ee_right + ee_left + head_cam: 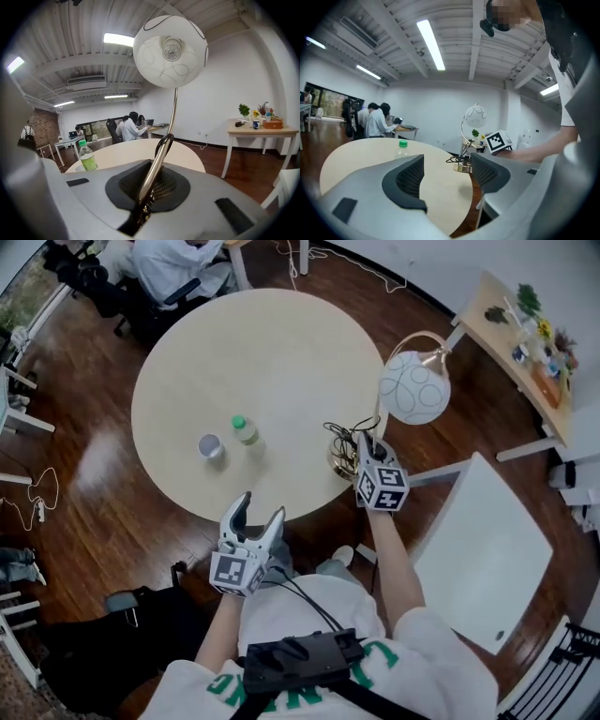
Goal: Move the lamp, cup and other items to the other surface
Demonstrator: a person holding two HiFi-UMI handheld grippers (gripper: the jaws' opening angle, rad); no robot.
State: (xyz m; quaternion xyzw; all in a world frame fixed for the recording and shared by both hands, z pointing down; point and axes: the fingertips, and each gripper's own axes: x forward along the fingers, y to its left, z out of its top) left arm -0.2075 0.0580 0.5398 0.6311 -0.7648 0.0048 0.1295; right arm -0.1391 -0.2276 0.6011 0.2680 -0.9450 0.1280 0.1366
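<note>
Metal stem of one lamp (413, 388) clamped in your right gripper (367, 448) at round table (244, 343) edge. Your left gripper (255, 515) wide, empty. One cup (211, 446), one green-capped bottle (245, 430) side by side on table.

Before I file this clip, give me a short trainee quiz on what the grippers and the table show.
1. Fill in: in the head view, on the round table, the bottle stands to the ___ of the cup.
2. The right gripper is shut on: A the bottle; B the lamp's stem; C the cup.
3. True or false: the left gripper grips something.
Key: 1 right; 2 B; 3 false.
</note>
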